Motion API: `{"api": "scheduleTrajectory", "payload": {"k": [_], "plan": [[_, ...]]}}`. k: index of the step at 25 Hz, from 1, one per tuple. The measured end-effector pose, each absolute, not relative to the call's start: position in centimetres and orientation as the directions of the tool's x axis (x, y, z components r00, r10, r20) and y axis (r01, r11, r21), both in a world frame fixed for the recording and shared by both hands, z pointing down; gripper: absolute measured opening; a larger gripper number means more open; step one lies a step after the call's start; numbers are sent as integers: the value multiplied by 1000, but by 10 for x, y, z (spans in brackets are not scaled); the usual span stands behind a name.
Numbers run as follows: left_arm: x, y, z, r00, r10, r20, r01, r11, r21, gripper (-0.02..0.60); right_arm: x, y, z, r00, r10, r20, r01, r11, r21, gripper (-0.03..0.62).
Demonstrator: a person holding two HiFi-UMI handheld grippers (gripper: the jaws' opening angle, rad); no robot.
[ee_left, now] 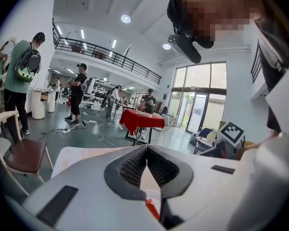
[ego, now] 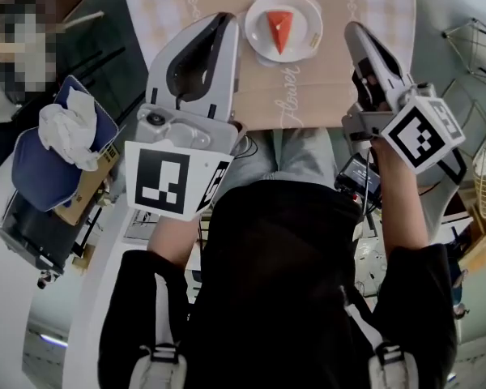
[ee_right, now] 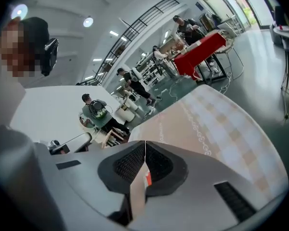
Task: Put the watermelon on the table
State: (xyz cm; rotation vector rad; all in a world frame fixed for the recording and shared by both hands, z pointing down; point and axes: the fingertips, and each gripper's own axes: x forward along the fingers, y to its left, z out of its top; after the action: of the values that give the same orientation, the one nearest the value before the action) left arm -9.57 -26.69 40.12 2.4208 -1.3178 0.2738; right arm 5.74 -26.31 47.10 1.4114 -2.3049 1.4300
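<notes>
On the table (ego: 308, 87): watermelon (ego: 279, 31) on plate (ego: 257, 35), apparently delivered; hence left gripper (ego: 223, 21) and right gripper (ego: 353, 31) closed, empty, held clear.

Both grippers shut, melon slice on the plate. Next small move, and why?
Probably just back both off toward the body. The watermelon slice sits on the white plate on the table, and the left gripper and right gripper are shut, empty and apart from it.

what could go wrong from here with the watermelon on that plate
The shut left tool and shut right tool hang on either side of the round white plate; a sideways swing could knock it.
The red triangular watermelon slice lies loose on the plate, so a bump might slide it onto the beige tablecloth.
</notes>
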Motion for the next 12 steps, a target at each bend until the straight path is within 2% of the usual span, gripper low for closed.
{"api": "scheduleTrajectory", "payload": {"k": [5,12], "plan": [[-88,-260,353,560,-781,278,-828,-517,217,14,48,-255,411,-615,-679,401,-724,284,-629,18],[-90,-249,297,572,-794,207,-819,-542,187,14,36,-247,332,-623,-718,309,-716,364,-596,18]]}}
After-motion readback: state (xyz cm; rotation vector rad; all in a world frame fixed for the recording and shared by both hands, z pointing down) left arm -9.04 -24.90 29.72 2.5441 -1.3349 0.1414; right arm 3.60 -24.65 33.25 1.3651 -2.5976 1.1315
